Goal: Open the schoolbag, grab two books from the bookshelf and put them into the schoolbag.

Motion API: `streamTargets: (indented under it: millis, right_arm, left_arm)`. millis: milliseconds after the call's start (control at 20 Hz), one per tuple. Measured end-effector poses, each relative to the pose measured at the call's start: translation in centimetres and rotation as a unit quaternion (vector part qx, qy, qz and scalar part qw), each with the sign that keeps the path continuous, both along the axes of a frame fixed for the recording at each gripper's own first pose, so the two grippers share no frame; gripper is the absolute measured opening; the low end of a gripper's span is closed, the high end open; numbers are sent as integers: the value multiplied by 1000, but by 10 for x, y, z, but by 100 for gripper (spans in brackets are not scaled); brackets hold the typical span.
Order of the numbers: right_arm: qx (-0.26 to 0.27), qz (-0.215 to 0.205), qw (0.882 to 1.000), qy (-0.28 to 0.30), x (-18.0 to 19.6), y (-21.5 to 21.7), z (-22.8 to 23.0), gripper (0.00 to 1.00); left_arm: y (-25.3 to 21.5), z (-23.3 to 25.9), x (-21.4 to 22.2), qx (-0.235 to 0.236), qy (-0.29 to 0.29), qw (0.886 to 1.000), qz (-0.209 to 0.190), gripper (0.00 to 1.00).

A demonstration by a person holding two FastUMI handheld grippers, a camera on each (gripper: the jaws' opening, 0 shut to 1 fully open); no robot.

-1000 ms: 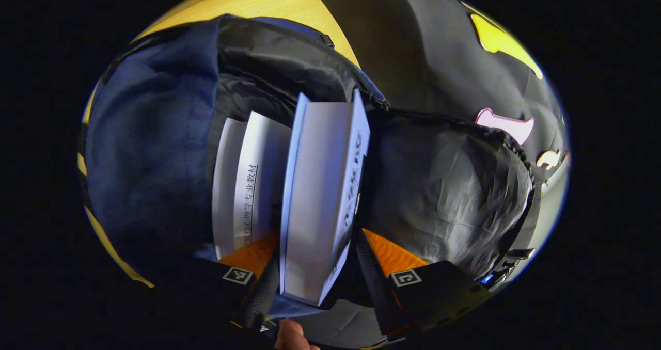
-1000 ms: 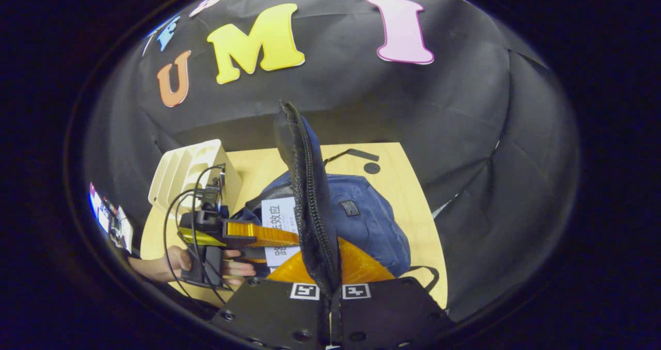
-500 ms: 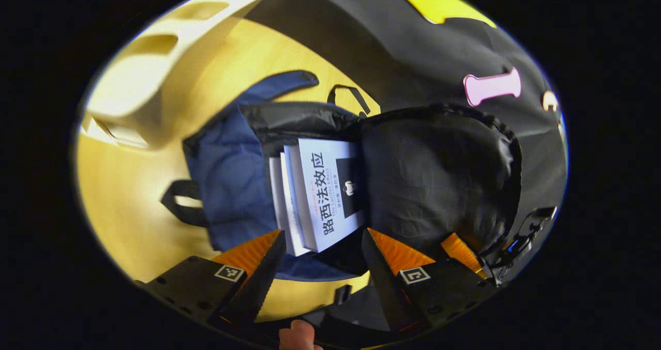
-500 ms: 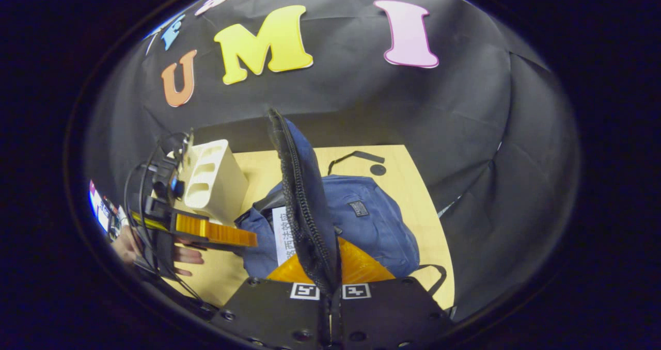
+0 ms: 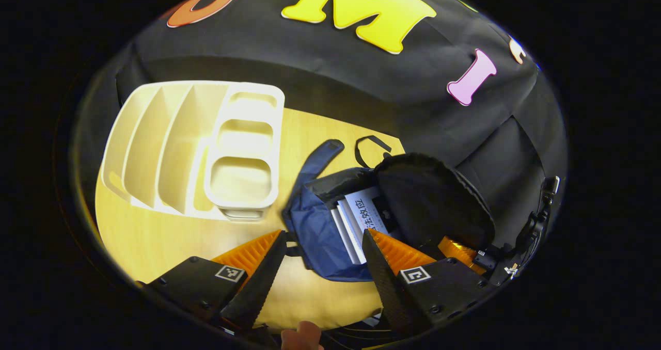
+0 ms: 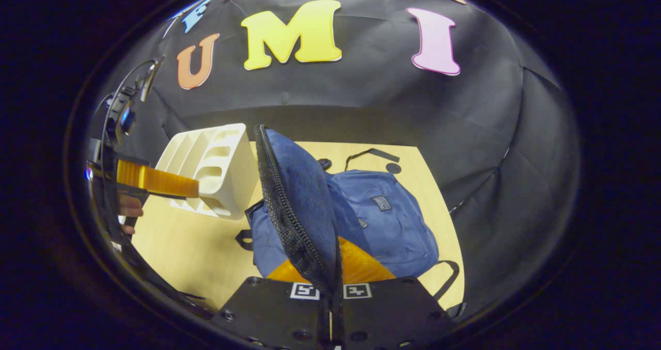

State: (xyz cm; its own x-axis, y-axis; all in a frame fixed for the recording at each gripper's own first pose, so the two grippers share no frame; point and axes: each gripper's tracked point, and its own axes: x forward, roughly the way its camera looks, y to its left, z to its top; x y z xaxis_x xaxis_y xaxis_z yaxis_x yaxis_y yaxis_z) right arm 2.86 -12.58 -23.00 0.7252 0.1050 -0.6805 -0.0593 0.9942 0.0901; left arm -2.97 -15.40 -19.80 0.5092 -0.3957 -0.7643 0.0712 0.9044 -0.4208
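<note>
Right gripper view: right tool [image 6: 330,283] pinches the schoolbag flap [image 6: 297,195] upright; left tool [image 5: 323,254] hovers, fingers spread.

- Schoolbag [image 6: 382,221]: dark blue fabric outside, with a small dark patch on its front.
- Schoolbag flap [image 6: 294,200]: blue outer face, black lining [image 5: 428,200], black zip along the edge.
- Straps [image 6: 369,154]: black.
- Books [image 5: 361,218]: white pages and a white cover with black printed characters and a black block.
- Bookshelf [image 5: 206,148]: plain cream-white, no pattern.
- Table [image 5: 165,236]: pale yellow wood with faint grain.
</note>
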Motion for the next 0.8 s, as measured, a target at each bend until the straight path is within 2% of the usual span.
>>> streamTargets:
  millis: [150,200,250,300,350,400,450,600,700,800]
  right_arm:
    - [-4,11,1000,-3,-6,21,0,7]
    - [2,15,1000,-4,-9,32,0,19]
    - [7,19,1000,-6,-10,40,1,19]
    - [12,25,1000,-9,-12,50,4,30]
    - [15,29,999,-13,-13,58,7,31]
    - [19,34,999,-20,-13,67,12,53]
    - [22,39,999,-26,-13,77,16,55]
    - [28,55,997,-56,-9,103,39,87]
    - [37,55,994,-90,-2,114,65,99]
    - [46,42,989,-132,5,117,94,99]
  left_arm:
    - [34,12,-6,25,-21,999,12,94]
    - [45,16,-8,36,-28,999,16,94]
    - [53,20,-10,43,-36,998,20,94]
    - [64,26,-11,50,-43,998,23,93]
    - [73,31,-12,55,-48,997,27,94]
    - [81,35,-14,59,-52,996,30,94]
    - [87,39,-17,63,-54,996,30,93]
    - [107,51,-27,75,-52,995,28,93]
    - [120,64,-28,89,-63,994,28,93]
    - [132,84,-18,110,-102,988,41,93]
